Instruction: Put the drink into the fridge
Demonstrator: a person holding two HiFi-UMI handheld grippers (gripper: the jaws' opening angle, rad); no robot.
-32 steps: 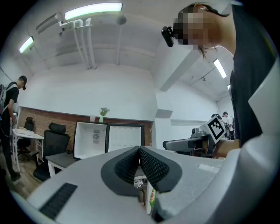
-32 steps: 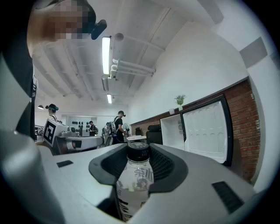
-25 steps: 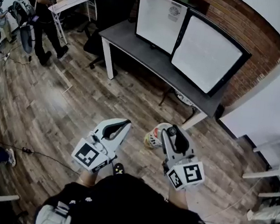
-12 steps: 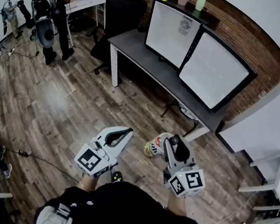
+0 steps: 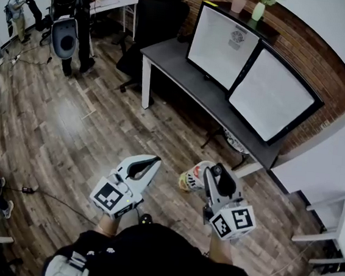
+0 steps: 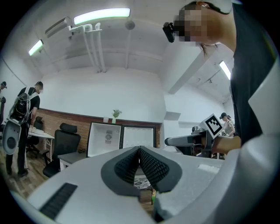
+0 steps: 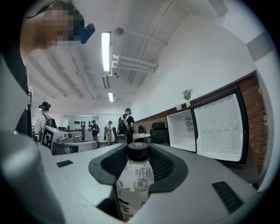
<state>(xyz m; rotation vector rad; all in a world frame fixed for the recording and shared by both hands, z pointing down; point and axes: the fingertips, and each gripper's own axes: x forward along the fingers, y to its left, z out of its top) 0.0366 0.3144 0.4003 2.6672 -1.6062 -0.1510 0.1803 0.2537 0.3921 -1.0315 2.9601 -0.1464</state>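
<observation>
The drink bottle (image 7: 134, 183), white with a printed label and a black cap, stands upright between the jaws of my right gripper (image 7: 139, 162), which is shut on it. From the head view the bottle (image 5: 189, 179) shows just left of the right gripper (image 5: 210, 172), over the wooden floor. My left gripper (image 5: 151, 161) is beside it, shut and with nothing in it (image 6: 139, 154). The small fridge (image 5: 223, 43) stands on a dark table (image 5: 179, 66), and its door (image 5: 271, 94) is swung wide open to the right. Both the fridge (image 7: 182, 129) and its door (image 7: 219, 129) lie ahead of the bottle.
A black office chair (image 5: 161, 10) stands left of the table. People (image 5: 69, 13) stand by a white desk (image 5: 116, 3) at the back left. A vase with a plant (image 5: 259, 9) sits on the fridge. White shelving (image 5: 329, 224) is at the right, and a cable (image 5: 44, 195) crosses the floor.
The view has shifted so that the table and fridge sit further right and lower. Both grippers keep the same pose, and the bottle stays in the right one.
</observation>
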